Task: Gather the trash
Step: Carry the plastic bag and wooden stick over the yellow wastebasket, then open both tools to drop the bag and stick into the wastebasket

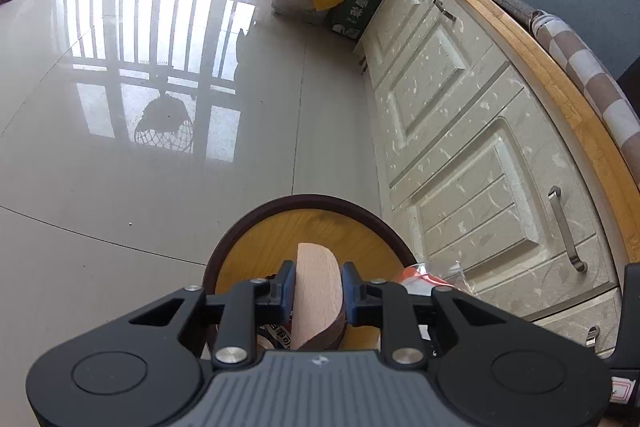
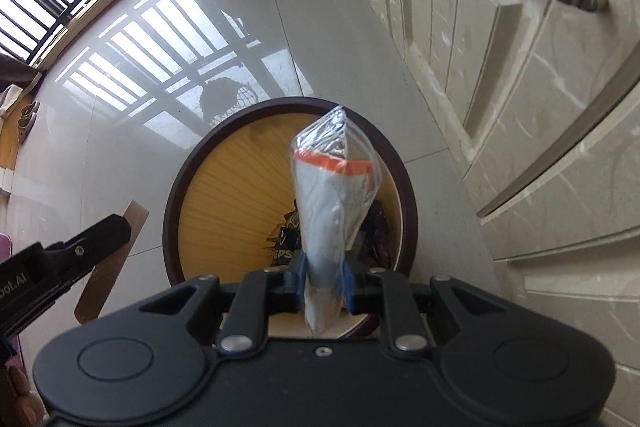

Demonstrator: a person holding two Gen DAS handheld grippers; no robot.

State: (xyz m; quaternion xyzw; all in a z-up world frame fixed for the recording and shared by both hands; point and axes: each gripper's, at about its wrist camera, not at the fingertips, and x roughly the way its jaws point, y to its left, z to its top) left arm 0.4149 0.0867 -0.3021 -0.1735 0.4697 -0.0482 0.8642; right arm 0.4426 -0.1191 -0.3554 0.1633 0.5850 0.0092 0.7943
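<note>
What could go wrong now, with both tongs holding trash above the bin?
1. The left tongs pinch the wooden piece near one end; it looks long enough to tip or catch the bin rim if released off-centre.
2. The right tongs grip only the tail of the plastic-wrapped packet, which could slip early.
3. Both tongs crowd one opening, so they could bump each other.
</note>
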